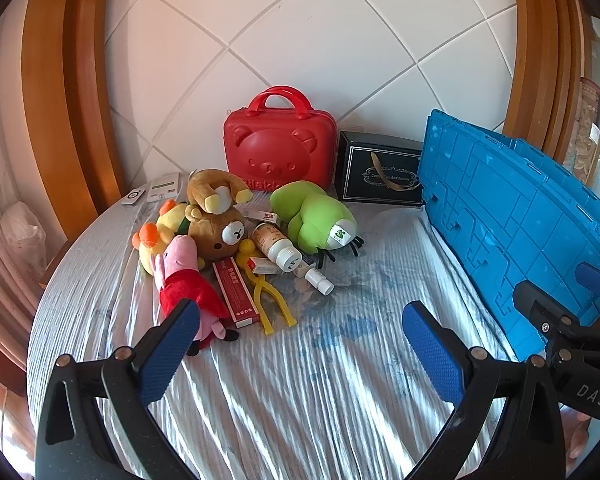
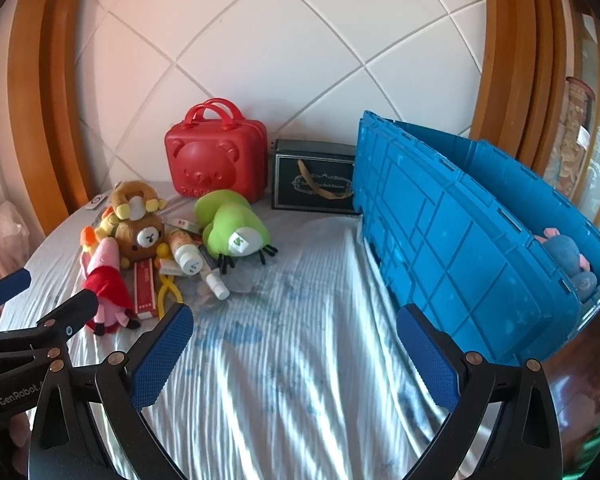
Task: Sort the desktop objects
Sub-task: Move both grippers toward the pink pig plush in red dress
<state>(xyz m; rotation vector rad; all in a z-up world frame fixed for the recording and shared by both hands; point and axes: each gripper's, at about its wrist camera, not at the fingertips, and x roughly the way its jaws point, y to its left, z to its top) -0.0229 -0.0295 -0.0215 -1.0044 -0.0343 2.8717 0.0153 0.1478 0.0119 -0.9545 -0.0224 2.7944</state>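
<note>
A heap of toys and small items lies on the far left of the table: a pink pig plush (image 1: pixel 188 284), a brown bear plush (image 1: pixel 220 232), a yellow duck plush (image 1: pixel 156 240), a green plush (image 1: pixel 316 216), a pill bottle (image 1: pixel 278 246), a red carton (image 1: pixel 236 294) and yellow tongs (image 1: pixel 268 304). My left gripper (image 1: pixel 304 348) hovers open just in front of the heap, with nothing between its fingers. My right gripper (image 2: pixel 296 344) is open and empty over bare cloth beside the blue crate (image 2: pixel 460 232). A blue and pink plush (image 2: pixel 568 256) lies in the crate.
A red bear-faced case (image 1: pixel 278 152) and a black gift box (image 1: pixel 380 172) stand against the tiled wall. Two white remotes (image 1: pixel 148 192) lie at the far left edge. The round table's striped cloth (image 1: pixel 300 400) is rumpled. Wooden frames flank the wall.
</note>
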